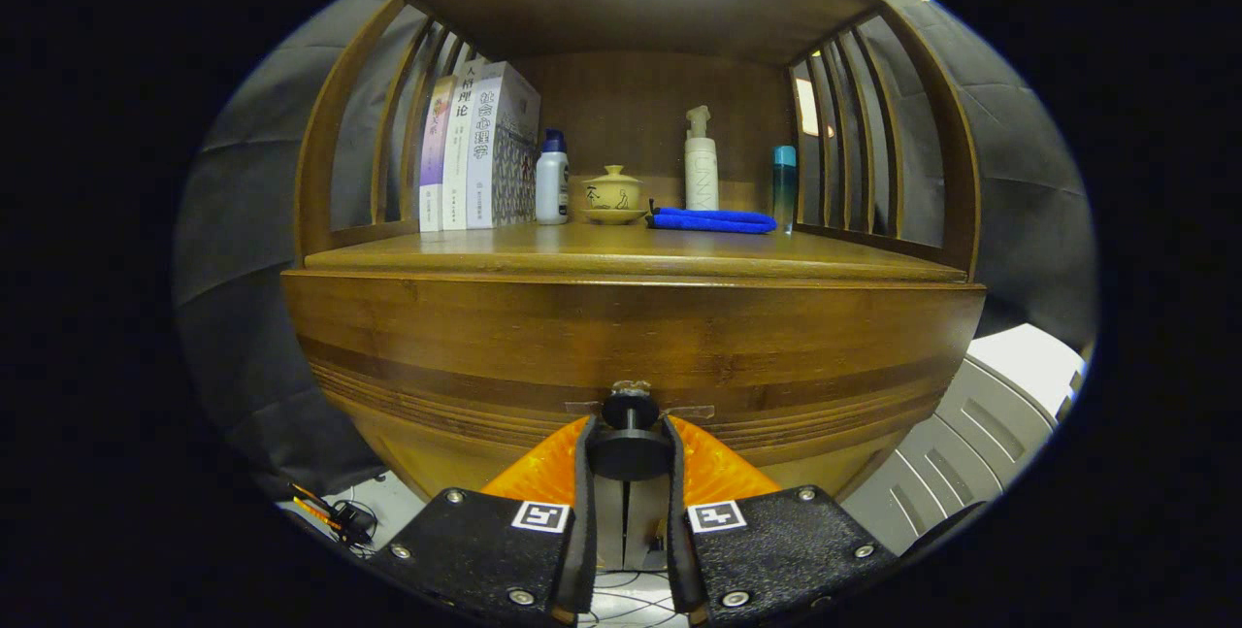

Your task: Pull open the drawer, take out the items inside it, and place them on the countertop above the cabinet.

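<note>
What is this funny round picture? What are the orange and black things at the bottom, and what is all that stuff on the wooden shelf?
The camera rides on a grabbing tool that a person holds, so you look along it. The orange and black parts are its two fingers. They press from both sides on a round black knob on the front of a wooden drawer, ready to pull it open. The drawer looks closed. Above it, on the countertop, stand some books, a white bottle with a blue cap, a little yellow lidded bowl, a folded blue cloth, a tall white pump bottle and a slim blue-green bottle.
</note>
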### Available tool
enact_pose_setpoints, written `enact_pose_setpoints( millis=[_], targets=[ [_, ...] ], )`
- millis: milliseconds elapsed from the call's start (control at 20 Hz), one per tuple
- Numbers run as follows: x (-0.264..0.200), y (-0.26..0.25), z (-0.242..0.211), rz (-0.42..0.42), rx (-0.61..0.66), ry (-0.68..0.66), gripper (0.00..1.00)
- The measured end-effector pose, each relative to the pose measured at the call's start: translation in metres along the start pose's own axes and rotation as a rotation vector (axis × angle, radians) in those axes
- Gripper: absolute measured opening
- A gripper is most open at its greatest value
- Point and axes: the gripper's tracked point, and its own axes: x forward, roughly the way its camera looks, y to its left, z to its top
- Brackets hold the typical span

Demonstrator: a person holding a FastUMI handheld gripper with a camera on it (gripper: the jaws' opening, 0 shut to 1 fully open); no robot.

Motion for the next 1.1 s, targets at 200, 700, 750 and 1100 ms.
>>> enact_pose_setpoints(
  millis=[200, 700, 750, 1100],
  targets=[
    [-0.031, -0.001, -0.008, 0.022, 0.026, 0.011, 0.31],
    [-0.095, 0.001, -0.026, 0.028, 0.013, 0.032, 0.31],
    [-0.097, 0.001, -0.027, 0.027, 0.007, 0.035, 0.3],
    [-0.097, 0.004, -0.031, 0.032, 0.035, 0.074, 0.3]
  ],
)
